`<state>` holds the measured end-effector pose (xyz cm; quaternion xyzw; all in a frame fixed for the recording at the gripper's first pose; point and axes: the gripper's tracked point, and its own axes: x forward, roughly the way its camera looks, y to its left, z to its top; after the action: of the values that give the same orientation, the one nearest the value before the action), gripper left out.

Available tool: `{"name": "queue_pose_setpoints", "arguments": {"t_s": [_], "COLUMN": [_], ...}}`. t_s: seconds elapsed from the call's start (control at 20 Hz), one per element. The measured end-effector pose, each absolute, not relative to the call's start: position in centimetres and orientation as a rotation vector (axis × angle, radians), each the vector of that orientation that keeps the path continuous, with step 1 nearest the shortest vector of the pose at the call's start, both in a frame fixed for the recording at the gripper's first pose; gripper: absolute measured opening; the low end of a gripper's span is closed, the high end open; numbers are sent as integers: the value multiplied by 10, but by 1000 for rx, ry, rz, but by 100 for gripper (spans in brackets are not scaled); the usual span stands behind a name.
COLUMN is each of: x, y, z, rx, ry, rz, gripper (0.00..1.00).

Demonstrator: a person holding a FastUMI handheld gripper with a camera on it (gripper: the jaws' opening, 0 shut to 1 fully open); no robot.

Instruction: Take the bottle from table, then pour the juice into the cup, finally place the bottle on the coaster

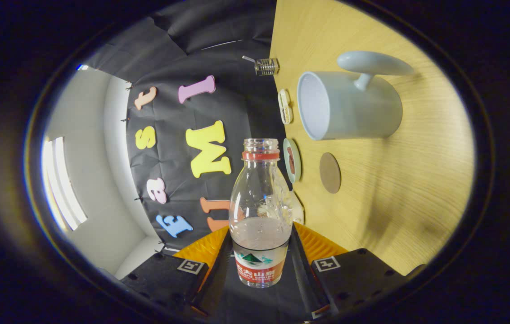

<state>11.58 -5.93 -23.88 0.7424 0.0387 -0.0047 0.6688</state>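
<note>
The wooden table (pixel 385 189) appears rolled sideways; the pale blue mug (pixel 349 108) lies beyond my claw (pixel 260 252), the round brown coaster (pixel 330 173) nearer. Both fingers clamp the uncapped bottle (pixel 260 211), lifted and still part full. I judge pickup complete, pouring unfinished, placement outstanding.

Bottle held, rolled toward the mug

The gripper (pixel 260 252) clamps an uncapped plastic bottle (pixel 260 211) with liquid low inside; beyond stand a pale blue mug (pixel 354 108) and round brown coaster (pixel 330 173) on the wooden table (pixel 399 193).
</note>
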Motion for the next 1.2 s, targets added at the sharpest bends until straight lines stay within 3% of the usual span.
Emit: {"name": "queue_pose_setpoints", "arguments": {"t_s": [1.2], "x": [120], "y": [-57], "z": [-233], "rx": [1767], "ry": [91], "rz": [-20], "gripper": [73]}}
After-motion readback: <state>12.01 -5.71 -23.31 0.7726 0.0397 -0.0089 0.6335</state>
